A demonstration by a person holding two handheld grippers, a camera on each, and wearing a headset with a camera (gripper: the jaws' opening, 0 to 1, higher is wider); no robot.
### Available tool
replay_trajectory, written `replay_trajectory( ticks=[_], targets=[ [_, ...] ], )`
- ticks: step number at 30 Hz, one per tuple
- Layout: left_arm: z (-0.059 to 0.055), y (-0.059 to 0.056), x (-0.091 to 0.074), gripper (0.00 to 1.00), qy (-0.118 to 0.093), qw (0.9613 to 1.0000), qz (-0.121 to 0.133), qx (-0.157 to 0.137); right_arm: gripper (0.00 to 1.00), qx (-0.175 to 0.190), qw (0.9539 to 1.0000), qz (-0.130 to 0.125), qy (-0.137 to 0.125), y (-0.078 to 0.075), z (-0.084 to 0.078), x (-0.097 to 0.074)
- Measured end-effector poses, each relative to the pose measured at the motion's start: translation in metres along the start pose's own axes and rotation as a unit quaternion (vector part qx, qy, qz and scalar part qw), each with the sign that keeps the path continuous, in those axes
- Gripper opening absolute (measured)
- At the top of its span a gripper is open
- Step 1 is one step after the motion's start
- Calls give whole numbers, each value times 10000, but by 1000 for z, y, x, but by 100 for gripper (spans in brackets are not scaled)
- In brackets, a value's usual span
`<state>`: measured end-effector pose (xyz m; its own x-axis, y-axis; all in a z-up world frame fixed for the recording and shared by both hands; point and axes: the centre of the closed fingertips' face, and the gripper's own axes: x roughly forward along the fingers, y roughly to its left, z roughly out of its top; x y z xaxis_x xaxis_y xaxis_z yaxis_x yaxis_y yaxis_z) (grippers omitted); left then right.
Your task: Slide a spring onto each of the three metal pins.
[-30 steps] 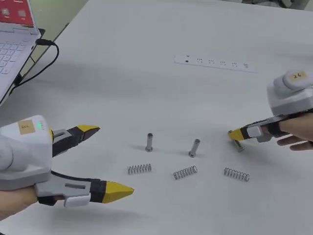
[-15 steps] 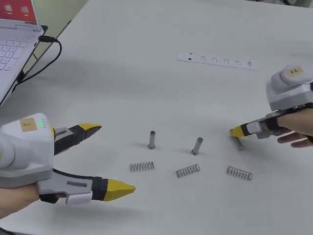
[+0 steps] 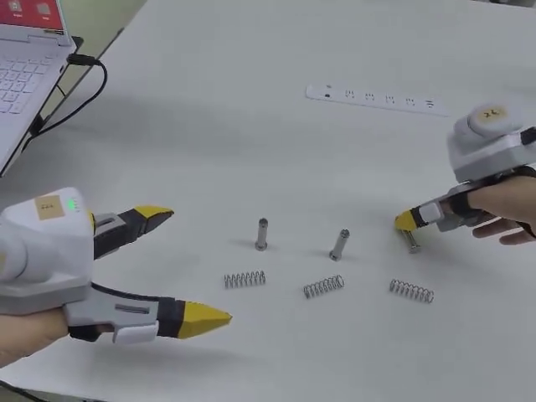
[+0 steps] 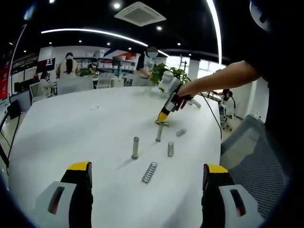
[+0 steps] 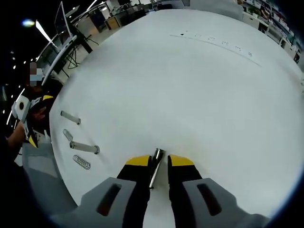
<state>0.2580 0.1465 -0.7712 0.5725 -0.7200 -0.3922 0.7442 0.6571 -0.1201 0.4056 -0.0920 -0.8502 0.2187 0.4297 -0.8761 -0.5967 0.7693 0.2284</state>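
The right gripper (image 5: 158,161) is pinching its yellow-tipped jaws almost fully together on the right pin (image 3: 411,241), which is leaning with its foot on the white table (image 3: 209,151). Out from there, two more pins are standing upright, the middle pin (image 3: 339,244) and the left pin (image 3: 262,234), making three pins in all. Three springs are lying loose in a row just in front of them: the right spring (image 3: 411,291), the middle spring (image 3: 323,287) and the left spring (image 3: 244,279). A hand (image 3: 507,209) is holding the right gripper angled down from the right. The left gripper (image 3: 184,266) is hovering near the row's left end, jaws spread wide and gripping nothing, pointing toward the row.
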Motion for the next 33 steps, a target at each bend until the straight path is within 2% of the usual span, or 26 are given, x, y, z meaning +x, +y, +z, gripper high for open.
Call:
replay_trajectory(
  ticks=[7, 17, 19, 23, 33],
  targets=[
    [-1, -2, 2, 94, 21, 10000, -31, 2, 9, -80, 9998, -128, 118, 0, 0, 0],
    [0, -1, 3, 94, 17, 10000, -54, 8, 7, -14, 9986, -427, 308, -4, 0, 1],
    [0, -1, 4, 94, 12, 10000, -49, 5, 6, -122, 9982, -465, 345, -3, -1, 1],
    [1, -1, 4, 94, -1, 10000, -57, 11, 6, -137, 9982, -509, 296, -2, -1, 1],
    [-3, -1, 2, 93, 48, 10000, -49, 1, 5, -75, 9993, -355, 53, 4, -8, -2]
  ],
)
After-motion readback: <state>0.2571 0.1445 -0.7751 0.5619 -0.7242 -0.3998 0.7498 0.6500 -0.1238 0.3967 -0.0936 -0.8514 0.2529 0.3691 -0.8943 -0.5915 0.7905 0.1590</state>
